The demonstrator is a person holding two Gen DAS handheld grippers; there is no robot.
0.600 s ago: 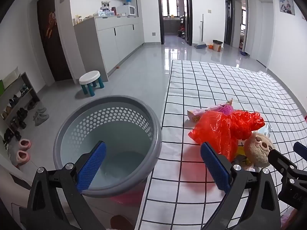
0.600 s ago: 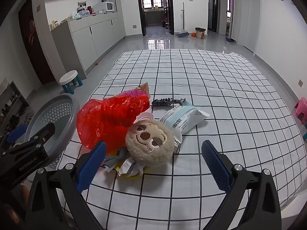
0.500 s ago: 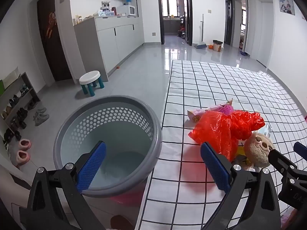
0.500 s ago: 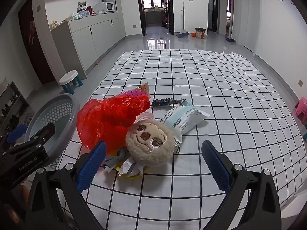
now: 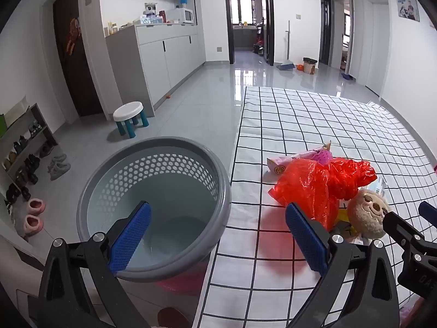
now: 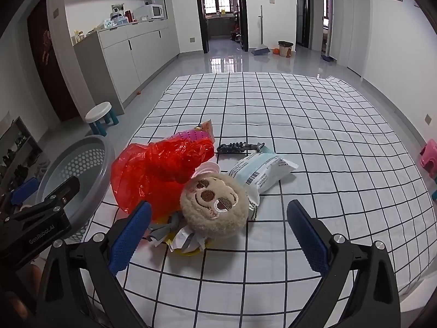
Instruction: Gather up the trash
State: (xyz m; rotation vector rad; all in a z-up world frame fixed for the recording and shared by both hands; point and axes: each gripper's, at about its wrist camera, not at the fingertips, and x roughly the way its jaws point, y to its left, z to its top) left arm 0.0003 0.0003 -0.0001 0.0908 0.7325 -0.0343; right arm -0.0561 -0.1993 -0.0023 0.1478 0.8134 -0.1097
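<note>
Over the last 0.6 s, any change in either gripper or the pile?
No visible change. Left gripper and right gripper both hold position, open and empty. The red plastic bag, plush toy and white packet lie where they were; the grey basket looks empty.

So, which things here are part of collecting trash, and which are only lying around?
For the job: red plastic bag, pale blue packet, crumpled wrappers, grey basket.

Just lying about: plush toy, dark hair clip, small stool.

red bag [image 6: 161, 175], grey basket [image 5: 224, 191], black-checked white sheet [image 6: 314, 125]
</note>
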